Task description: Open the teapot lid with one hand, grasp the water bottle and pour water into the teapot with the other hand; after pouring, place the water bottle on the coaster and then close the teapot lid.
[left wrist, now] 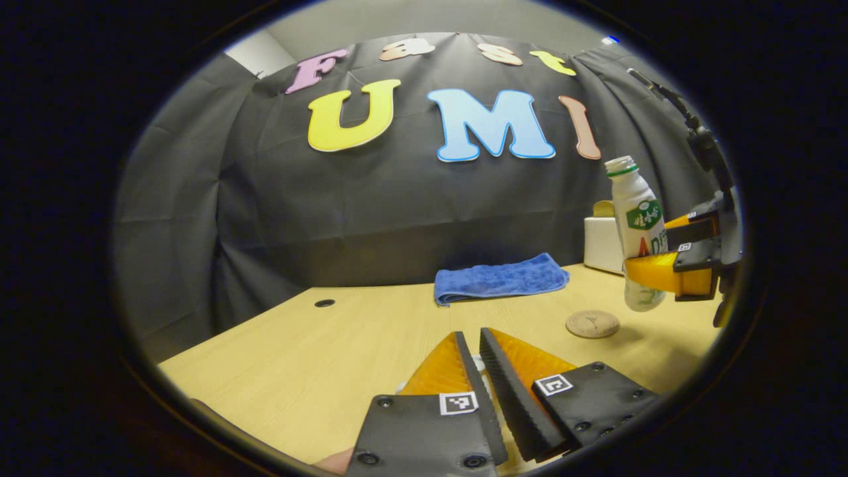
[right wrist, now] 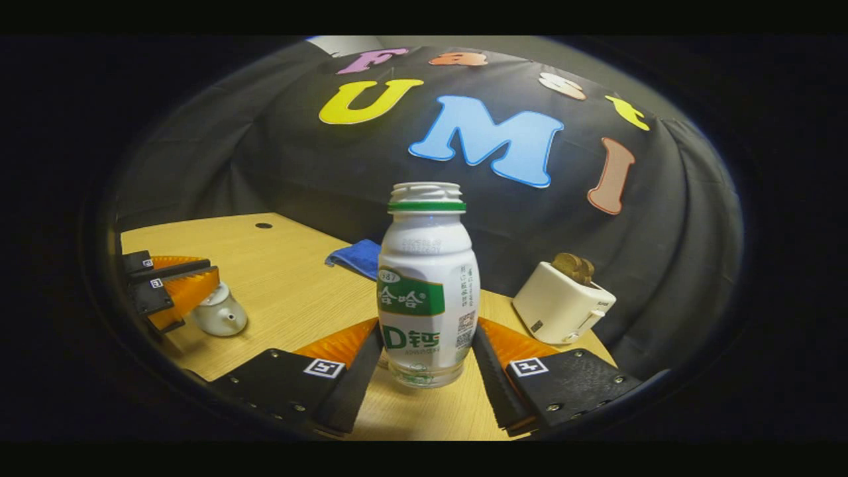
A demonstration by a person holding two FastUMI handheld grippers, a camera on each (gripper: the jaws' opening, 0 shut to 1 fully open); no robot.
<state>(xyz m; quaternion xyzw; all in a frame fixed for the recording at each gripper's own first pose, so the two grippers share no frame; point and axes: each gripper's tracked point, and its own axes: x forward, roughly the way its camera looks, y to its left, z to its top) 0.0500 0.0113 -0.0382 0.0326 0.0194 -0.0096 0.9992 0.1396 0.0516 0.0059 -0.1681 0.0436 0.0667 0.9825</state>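
In the right gripper view the right gripper (right wrist: 427, 351) pinches the water bottle (right wrist: 428, 291) at both sides, upright and uncapped. At 9 o'clock the left gripper (right wrist: 189, 291) reaches over the teapot (right wrist: 222, 317); its fingers are nearly together, what they pinch I cannot tell. The coaster (left wrist: 592, 324) lies on the table (left wrist: 318, 358), near a blue towel (left wrist: 500, 278).

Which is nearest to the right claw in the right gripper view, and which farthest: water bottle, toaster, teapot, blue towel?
1. Water bottle, between the right claw's fingers.
2. Toaster, to its right, and teapot, to its left under the left claw: too close to call.
3. Blue towel, behind the bottle by the wall.
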